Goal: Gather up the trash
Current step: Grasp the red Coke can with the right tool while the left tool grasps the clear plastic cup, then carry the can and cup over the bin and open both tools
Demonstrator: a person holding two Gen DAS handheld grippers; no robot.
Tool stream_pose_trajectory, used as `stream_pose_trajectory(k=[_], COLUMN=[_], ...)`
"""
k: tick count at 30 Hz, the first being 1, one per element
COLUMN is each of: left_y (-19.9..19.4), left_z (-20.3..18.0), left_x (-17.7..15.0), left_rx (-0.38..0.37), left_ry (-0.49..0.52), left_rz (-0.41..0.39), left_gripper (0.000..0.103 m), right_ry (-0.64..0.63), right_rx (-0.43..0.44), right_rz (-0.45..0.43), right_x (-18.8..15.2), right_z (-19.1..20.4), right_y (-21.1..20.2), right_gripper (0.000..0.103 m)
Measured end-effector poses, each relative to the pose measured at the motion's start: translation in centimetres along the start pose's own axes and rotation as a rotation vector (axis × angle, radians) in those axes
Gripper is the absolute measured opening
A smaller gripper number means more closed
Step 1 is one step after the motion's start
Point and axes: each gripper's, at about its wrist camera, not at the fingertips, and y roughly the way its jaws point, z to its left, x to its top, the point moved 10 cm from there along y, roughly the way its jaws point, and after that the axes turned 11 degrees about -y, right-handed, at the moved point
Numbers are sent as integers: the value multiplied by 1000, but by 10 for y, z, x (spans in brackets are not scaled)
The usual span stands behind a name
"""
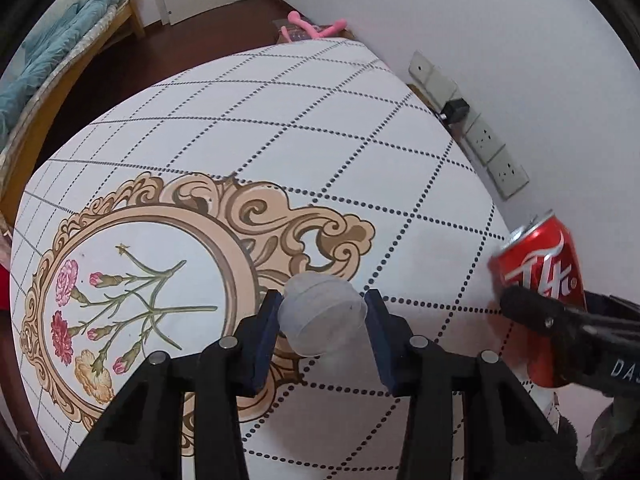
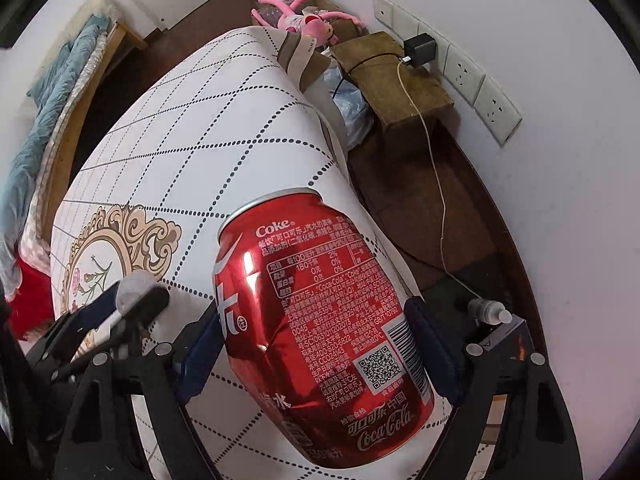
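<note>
Table under a white cloth, dotted diamond grid, ornate tan frame with carnations printed at its left. It fills most of both views. Bed with blue bedding along the far left, dark floor between.

Wall to the right, row of sockets with a black charger plugged in; pale cable trails down to the floor. Only the right wrist view shows the brown wooden block under the sockets, a clear plastic bag wedged between it and the table, and a small white bottle low at right. Pink plush past the table's far end, seen whole here, partly hidden from the left wrist view.

Right gripper clamps a red can, tilted, dented on its side, held above the table's right edge. Left wrist view catches it at far right.

Left gripper closed on a clear plastic cup, lying sideways between the pads, over the cloth beside the frame.
</note>
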Motion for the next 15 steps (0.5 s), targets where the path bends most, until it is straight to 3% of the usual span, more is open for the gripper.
stream_pose_trajectory(k=[5,9,15], left_y=[-27,-73,-160], left_z=[12,28,80], left_x=[2,10,16], left_rx=[24,35,57], left_ry=[-4,-33,-102], left_rz=[-67,-152,-281], left_gripper=[38,39,39], right_ry=[-10,-39,-128], right_rx=[20,55,152], right_rz=[-11,-45,-134], right_x=[-1,1,12], right_z=[9,30,100], right_y=[-8,-27,-81], right_gripper=[87,87,87])
